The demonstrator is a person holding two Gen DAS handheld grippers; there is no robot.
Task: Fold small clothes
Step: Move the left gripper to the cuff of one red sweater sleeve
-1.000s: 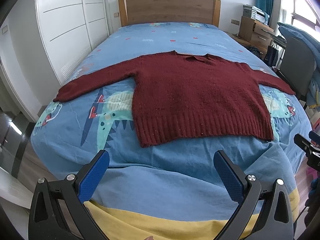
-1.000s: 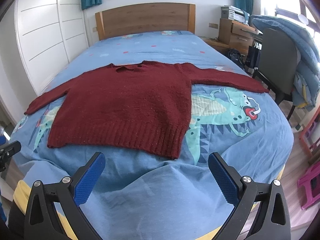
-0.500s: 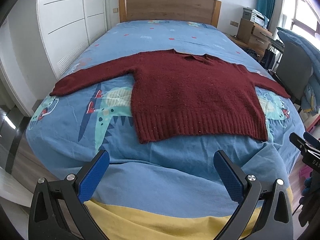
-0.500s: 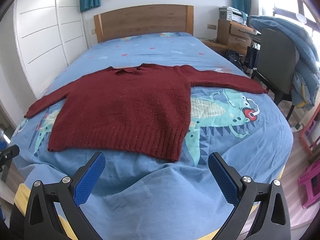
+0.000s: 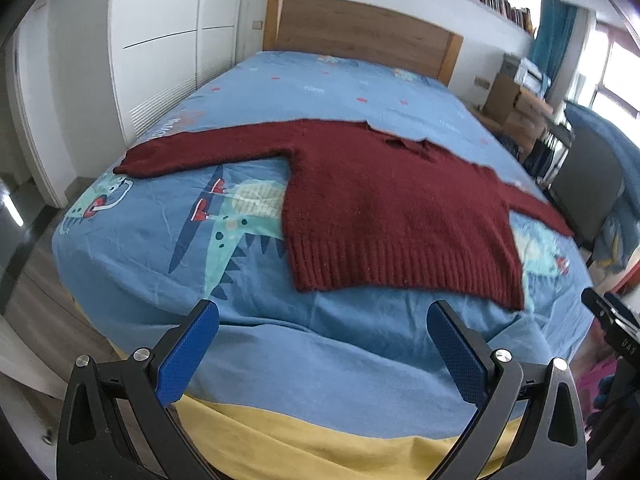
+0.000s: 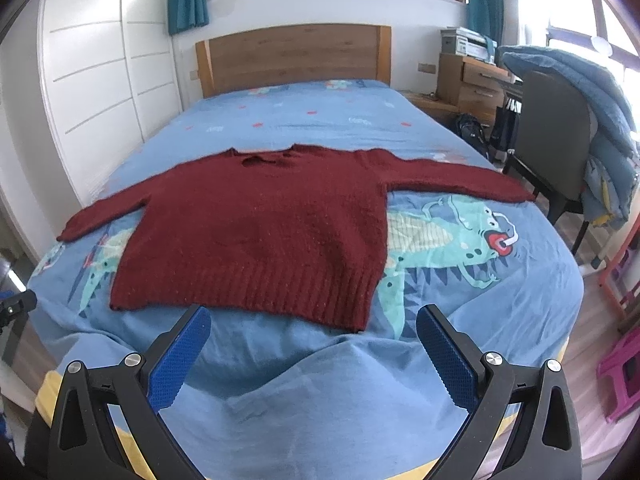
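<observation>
A dark red knitted sweater (image 5: 392, 208) lies flat on the bed, both sleeves spread out, ribbed hem toward me; it also shows in the right wrist view (image 6: 264, 232). My left gripper (image 5: 323, 322) is open and empty, held over the foot of the bed short of the hem's left corner. My right gripper (image 6: 314, 328) is open and empty, just short of the hem's right part. The tip of the right gripper shows at the right edge of the left wrist view (image 5: 612, 320).
The bed has a blue dinosaur-print cover (image 6: 460, 240) and a wooden headboard (image 6: 292, 56). White wardrobe doors (image 5: 160, 40) stand on the left. A dark chair (image 6: 556, 140) draped with a blue blanket, a wooden drawer unit (image 6: 468, 80) and a pink stool (image 6: 624, 368) stand on the right.
Both grippers have risen and moved slightly toward the bed. The left view has swung to the left and tilted. The sweater has not moved.
</observation>
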